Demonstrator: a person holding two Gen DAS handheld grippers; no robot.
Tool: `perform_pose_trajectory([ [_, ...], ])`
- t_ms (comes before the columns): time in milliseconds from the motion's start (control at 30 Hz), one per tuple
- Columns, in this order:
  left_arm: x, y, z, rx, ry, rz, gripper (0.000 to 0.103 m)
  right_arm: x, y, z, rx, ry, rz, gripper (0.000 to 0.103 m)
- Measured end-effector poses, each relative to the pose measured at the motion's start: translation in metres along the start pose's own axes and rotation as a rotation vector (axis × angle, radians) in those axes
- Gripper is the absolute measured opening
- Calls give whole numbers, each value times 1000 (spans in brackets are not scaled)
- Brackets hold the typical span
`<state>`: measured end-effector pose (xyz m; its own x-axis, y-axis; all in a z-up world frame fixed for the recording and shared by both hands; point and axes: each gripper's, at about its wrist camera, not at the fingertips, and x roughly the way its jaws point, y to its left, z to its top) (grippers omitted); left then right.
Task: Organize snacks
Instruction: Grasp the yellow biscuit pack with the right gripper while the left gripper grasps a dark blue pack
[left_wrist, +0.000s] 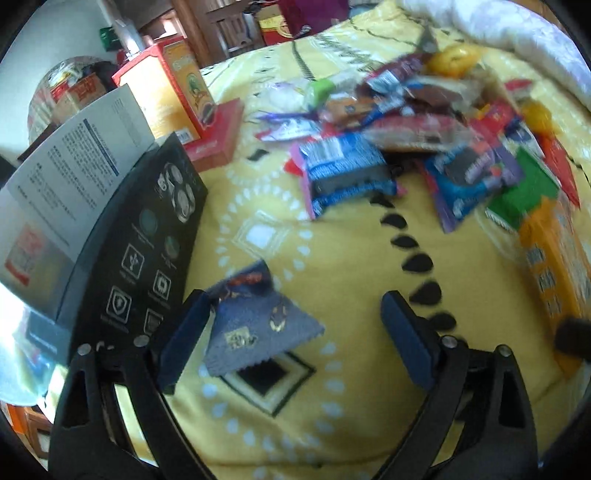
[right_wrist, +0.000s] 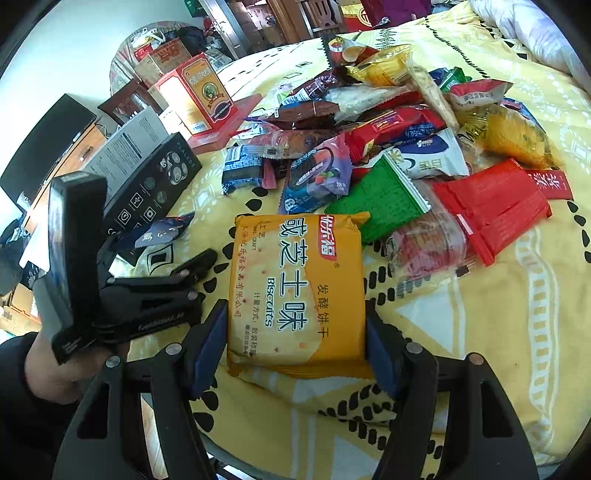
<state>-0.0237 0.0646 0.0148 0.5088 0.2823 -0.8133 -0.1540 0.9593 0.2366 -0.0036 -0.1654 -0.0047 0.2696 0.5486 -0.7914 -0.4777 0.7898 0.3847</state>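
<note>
Left wrist view: your left hand-held gripper (left_wrist: 295, 332) stands open, the small grey-blue foil sachet (left_wrist: 255, 325) lying loose against its left finger on the yellow patterned bedspread (left_wrist: 351, 258).

Right wrist view: your right hand-held gripper (right_wrist: 295, 347) clamps the orange biscuit packet (right_wrist: 295, 291), long axis pointing away.

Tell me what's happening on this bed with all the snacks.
A person with a gripper in each hand is sorting wrapped snacks on a yellow patterned bedspread. The right gripper is clamped on a flat orange biscuit packet. The left gripper is open, with a small blue-grey triangular snack packet against one finger beside a black box. The mixed pile lies beyond.
</note>
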Motion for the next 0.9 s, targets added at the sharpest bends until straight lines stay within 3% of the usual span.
perform_pose_trajectory([
  [167, 16, 1, 1, -142, 26, -46, 97, 0, -3, -3, 8, -3, 5, 71],
  [233, 13, 2, 1, -173, 9, -207, 91, 0, -3, -4, 9, -7, 5, 71],
  [300, 5, -4, 2, -122, 8, -408, 75, -2, -3, -5, 8, -12, 3, 71],
  [333, -2, -4, 2, -111, 9, -515, 55, -2, -4, -5, 7, -11, 3, 71],
  [367, -9, 2, 1, -121, -3, -567, 50, -3, -5, -5, 8, -11, 3, 71],
  [400, -17, 11, -2, -147, -40, -569, 52, -4, -6, -5, 9, -12, 0, 71],
  [433, -21, 20, -4, -173, -68, -542, 61, -4, -7, -5, 11, -15, -3, 71],
  [467, -23, 27, -6, -195, -76, -526, 71, -5, -7, -5, 13, -18, -2, 71],
  [533, -22, 37, -8, -235, -68, -504, 77, -4, -9, -7, 15, -18, 1, 71],
  [633, -20, 37, -3, -231, -59, -503, 78, -2, -9, -8, 21, -21, 2, 72],
  [767, 1, 25, 13, -201, -11, -578, 86, -3, -11, -8, 16, -15, 12, 72],
  [900, 13, 24, 21, -326, 68, -611, 86, -3, -13, -10, 14, -15, 20, 72],
])
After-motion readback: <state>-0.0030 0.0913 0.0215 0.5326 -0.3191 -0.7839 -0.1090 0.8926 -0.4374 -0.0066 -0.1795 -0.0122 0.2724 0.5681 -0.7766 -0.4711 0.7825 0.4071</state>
